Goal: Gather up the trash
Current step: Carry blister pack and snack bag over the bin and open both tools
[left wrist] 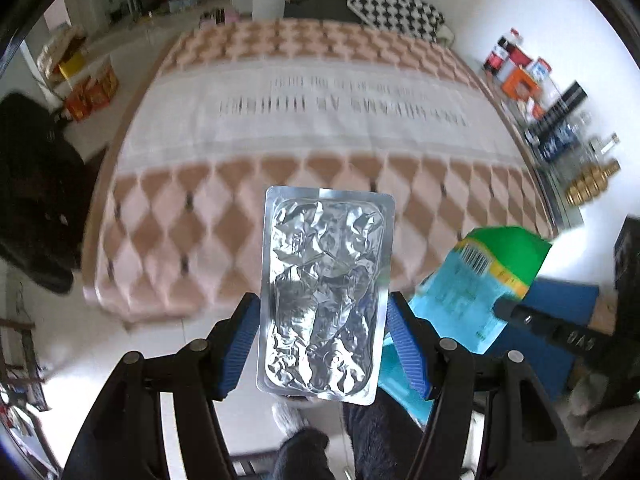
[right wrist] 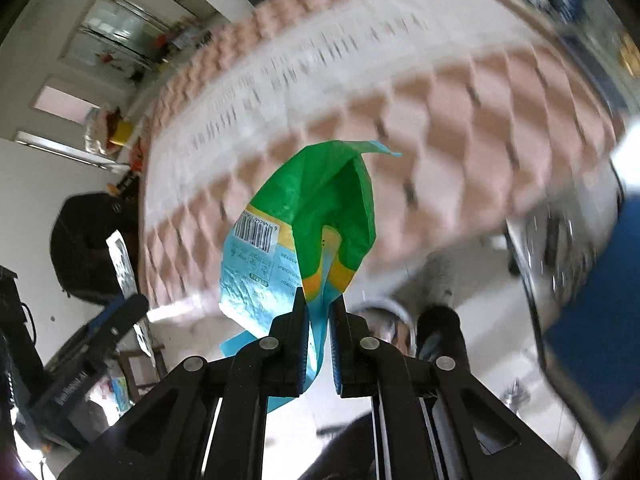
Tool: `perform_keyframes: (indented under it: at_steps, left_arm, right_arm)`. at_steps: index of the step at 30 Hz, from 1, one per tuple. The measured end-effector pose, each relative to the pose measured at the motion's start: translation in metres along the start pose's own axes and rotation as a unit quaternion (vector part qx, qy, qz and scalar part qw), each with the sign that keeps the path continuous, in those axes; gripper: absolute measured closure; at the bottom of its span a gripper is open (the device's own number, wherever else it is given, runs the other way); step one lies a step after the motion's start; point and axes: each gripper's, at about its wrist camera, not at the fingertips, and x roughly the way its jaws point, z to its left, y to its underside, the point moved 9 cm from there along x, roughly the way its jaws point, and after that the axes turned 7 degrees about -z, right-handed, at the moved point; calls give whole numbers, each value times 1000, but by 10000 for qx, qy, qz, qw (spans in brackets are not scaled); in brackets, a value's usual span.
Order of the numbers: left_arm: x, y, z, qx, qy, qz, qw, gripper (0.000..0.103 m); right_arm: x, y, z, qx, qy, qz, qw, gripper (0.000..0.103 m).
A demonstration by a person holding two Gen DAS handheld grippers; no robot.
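Note:
A crumpled silver foil pack [left wrist: 326, 292] stands upright between the blue pads of my left gripper [left wrist: 323, 300], which is shut on its long edges. The same pack [right wrist: 122, 264] shows edge-on at the left of the right wrist view. My right gripper [right wrist: 319, 300] is shut on the lower end of a green and light blue plastic wrapper [right wrist: 320, 208] with a barcode. This wrapper [left wrist: 480, 280] also appears low on the right in the left wrist view. Both grippers point steeply down, just off the foot of a bed [left wrist: 320, 120].
The bed has a pink diamond-patterned cover and a checkered pillow [left wrist: 400, 8]. A black bag [left wrist: 36, 200] sits left of it, and a shelf of bottles and boxes [left wrist: 560, 128] stands at the right. A blue surface [left wrist: 560, 320] lies lower right. The person's feet [left wrist: 288, 420] show below.

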Motion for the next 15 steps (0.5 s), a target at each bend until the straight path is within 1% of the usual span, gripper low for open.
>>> perform_keyframes:
  at_steps: [3,5,6,9,10,12,13,15]
  left_arm:
    - [15,40,6,-39,92,317,9994,41]
    - [38,69,13,-160,152,609,9979,41]
    - [47,79,16,-211,153,693,9973,41]
    - [96,117,30,-527,192,1125,9921,41]
    - [119,131,35,-646,240,1300,9891,41]
    - [161,155,46,-867,263,1580,9833,41]
    - [192,171,53,-990,310,1758,9789,41]
    - [228,192,61,-1148,425,1968,9728,40]
  right_arm:
    - [20,46,-18,56,184,294,9994,94]
    - [43,77,-33,115,302,532,9981,94]
    - [55,89,-40,128,357,631,9973,94]
    - [112,123,-66,193,459,987,9939,94]
    - [126,129,-69,195,460,1058,9931,94]
    - [172,144,-85,199,491,1251,9907,93]
    - [202,154,-94,218,478,1394,9888,93]
    - [243,166,-105,219,448,1531,9870,93]
